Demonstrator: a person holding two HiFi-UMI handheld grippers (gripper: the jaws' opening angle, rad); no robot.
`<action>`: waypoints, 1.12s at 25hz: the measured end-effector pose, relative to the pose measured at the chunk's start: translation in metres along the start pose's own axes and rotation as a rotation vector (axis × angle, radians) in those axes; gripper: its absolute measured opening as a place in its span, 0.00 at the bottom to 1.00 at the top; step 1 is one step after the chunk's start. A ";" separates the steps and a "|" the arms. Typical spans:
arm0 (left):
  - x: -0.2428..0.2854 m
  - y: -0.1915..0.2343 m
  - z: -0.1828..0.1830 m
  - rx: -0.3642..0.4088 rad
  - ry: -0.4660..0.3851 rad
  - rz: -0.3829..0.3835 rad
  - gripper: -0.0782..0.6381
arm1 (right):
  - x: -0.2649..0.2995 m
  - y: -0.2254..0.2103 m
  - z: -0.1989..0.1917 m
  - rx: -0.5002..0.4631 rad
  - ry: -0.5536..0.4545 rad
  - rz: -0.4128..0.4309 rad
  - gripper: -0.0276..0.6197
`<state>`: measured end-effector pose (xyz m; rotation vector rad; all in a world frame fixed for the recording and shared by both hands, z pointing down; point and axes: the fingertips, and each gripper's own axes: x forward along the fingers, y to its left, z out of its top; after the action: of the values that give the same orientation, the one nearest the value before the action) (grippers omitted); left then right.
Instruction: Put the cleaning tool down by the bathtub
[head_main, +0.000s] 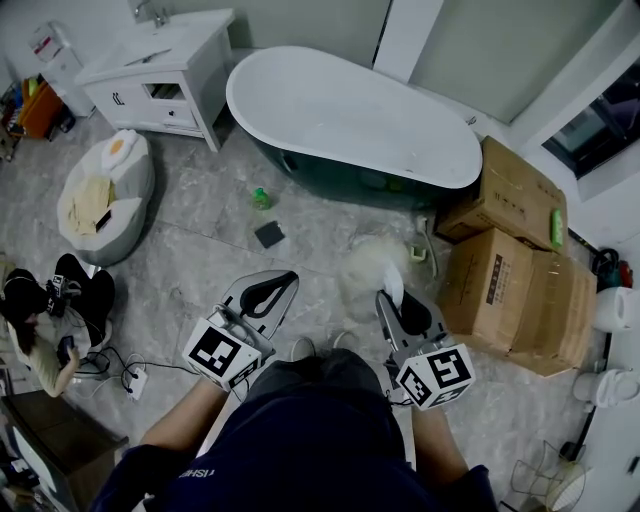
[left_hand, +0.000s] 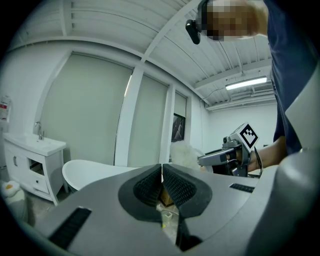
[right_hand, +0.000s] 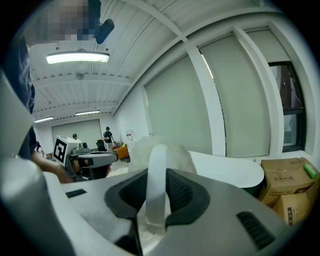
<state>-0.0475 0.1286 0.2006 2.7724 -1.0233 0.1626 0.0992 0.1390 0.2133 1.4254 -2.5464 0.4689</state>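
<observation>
The cleaning tool is a white fluffy duster (head_main: 370, 262) with a flat white handle (right_hand: 156, 185). My right gripper (head_main: 398, 298) is shut on that handle, and the fluffy head (right_hand: 167, 149) sticks out past the jaws toward the white oval bathtub (head_main: 350, 115). The tub's rim (right_hand: 231, 172) lies a short way beyond the duster. My left gripper (head_main: 272, 290) hangs beside the right one, shut with nothing between its pads (left_hand: 175, 186). In the left gripper view the right gripper (left_hand: 234, 151) and the duster's fluff (left_hand: 184, 152) show at right, the bathtub (left_hand: 95, 172) at left.
A white vanity cabinet (head_main: 160, 72) stands left of the tub. Stacked cardboard boxes (head_main: 505, 265) sit at right. On the floor lie a round cushion bed (head_main: 105, 190), a green bottle (head_main: 261, 198), a dark square (head_main: 269, 235) and a power strip (head_main: 135, 380). A person (head_main: 30, 320) sits at far left.
</observation>
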 end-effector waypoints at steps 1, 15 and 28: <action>0.003 0.002 0.001 0.000 0.001 0.001 0.16 | 0.003 -0.004 0.001 0.002 0.002 -0.003 0.19; 0.070 0.045 0.005 -0.021 0.024 0.054 0.16 | 0.064 -0.071 0.023 0.003 0.010 0.042 0.19; 0.168 0.085 0.008 -0.065 0.067 0.168 0.16 | 0.134 -0.164 0.038 -0.008 0.062 0.154 0.19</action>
<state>0.0241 -0.0427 0.2321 2.6036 -1.2210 0.2385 0.1689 -0.0617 0.2498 1.1985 -2.6157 0.5181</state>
